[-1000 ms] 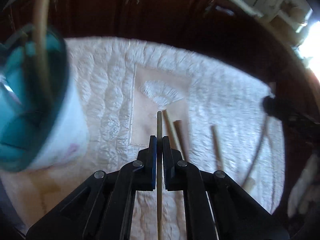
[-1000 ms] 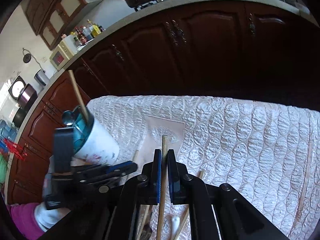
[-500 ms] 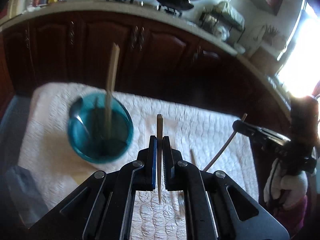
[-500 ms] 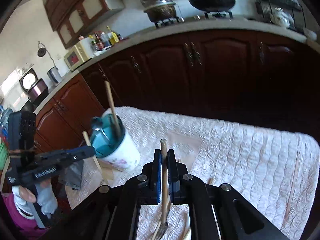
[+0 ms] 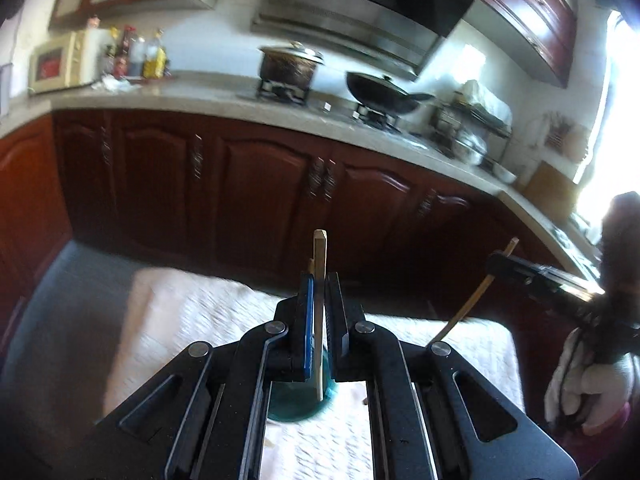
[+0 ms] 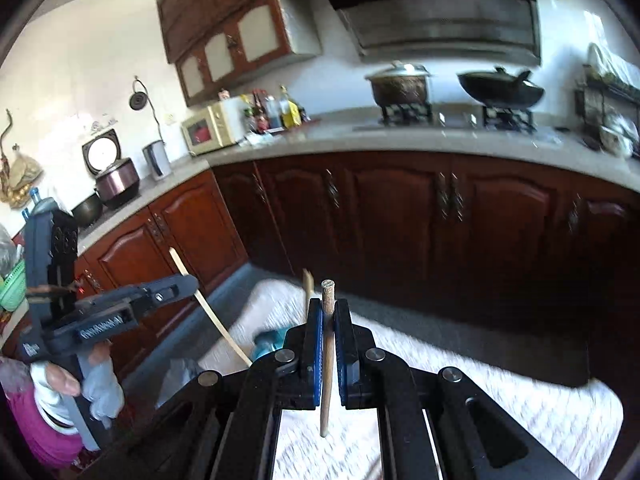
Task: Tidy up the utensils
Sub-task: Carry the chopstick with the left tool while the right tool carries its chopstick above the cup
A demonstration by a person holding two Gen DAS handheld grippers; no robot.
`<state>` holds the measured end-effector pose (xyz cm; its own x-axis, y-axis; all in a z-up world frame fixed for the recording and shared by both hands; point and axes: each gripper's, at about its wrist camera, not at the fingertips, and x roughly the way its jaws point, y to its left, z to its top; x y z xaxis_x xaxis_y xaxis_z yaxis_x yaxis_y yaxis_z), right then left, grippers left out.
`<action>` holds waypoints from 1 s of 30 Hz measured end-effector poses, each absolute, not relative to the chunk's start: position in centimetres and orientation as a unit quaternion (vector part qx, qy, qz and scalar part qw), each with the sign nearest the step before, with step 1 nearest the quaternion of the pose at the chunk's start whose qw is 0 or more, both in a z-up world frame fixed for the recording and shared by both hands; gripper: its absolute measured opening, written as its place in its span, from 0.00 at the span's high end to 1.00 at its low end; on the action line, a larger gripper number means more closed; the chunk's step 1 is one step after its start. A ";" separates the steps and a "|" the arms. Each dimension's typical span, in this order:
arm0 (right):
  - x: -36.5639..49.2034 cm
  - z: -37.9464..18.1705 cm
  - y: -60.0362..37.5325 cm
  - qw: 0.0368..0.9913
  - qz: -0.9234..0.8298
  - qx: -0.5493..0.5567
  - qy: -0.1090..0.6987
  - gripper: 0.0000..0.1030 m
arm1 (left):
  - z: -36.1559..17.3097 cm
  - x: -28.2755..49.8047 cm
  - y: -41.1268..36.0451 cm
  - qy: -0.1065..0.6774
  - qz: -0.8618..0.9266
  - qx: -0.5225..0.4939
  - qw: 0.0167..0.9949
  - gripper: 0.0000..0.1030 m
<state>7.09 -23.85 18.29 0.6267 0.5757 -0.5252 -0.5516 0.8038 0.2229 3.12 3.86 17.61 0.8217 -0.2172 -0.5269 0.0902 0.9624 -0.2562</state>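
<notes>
The left gripper (image 5: 318, 280) is clamped on a flat stick (image 5: 320, 264) at lower centre, with the teal cup (image 5: 296, 404) half hidden beneath its jaws. Only the right view shows the cup (image 6: 266, 342) beside the arm; there the right gripper (image 6: 328, 312) pinches a round stick (image 6: 327, 352). The white cloth (image 6: 520, 412) is blurred, and the pot (image 6: 400, 84) sits upper right

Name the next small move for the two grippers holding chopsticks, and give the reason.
Probably lower the left gripper so its chopstick slides tip-first into the teal cup. Both grippers are shut on a chopstick and held above the quilted cloth; the cup sits just under the left one's lower tip. The right gripper and its chopstick can follow.
</notes>
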 end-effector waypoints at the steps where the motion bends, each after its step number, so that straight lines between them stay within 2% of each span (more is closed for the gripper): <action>1: 7.6 18.8 -23.1 0.902 0.316 0.021 0.294 0.95 | 17.6 3.4 4.3 0.284 -0.072 -0.107 0.950 0.96; 7: 10.2 18.6 -19.4 0.900 0.321 0.018 0.293 0.95 | 15.4 5.1 5.7 0.284 -0.025 -0.089 0.954 0.96; 17: 14.5 11.5 -16.6 0.877 0.312 0.023 0.364 0.95 | 9.6 6.6 5.9 0.330 -0.002 -0.085 0.940 0.96; 27: 16.4 7.0 -15.5 0.856 0.318 0.038 0.406 0.95 | 6.9 7.2 5.2 0.360 -0.002 -0.092 0.928 0.96; 29: 16.6 6.7 -15.7 0.854 0.316 0.044 0.412 0.93 | 6.7 7.3 5.2 0.365 -0.008 -0.099 0.926 0.96; 30: 16.6 6.6 -15.8 0.854 0.313 0.044 0.413 0.85 | 6.6 7.3 5.2 0.367 -0.009 -0.100 0.925 0.94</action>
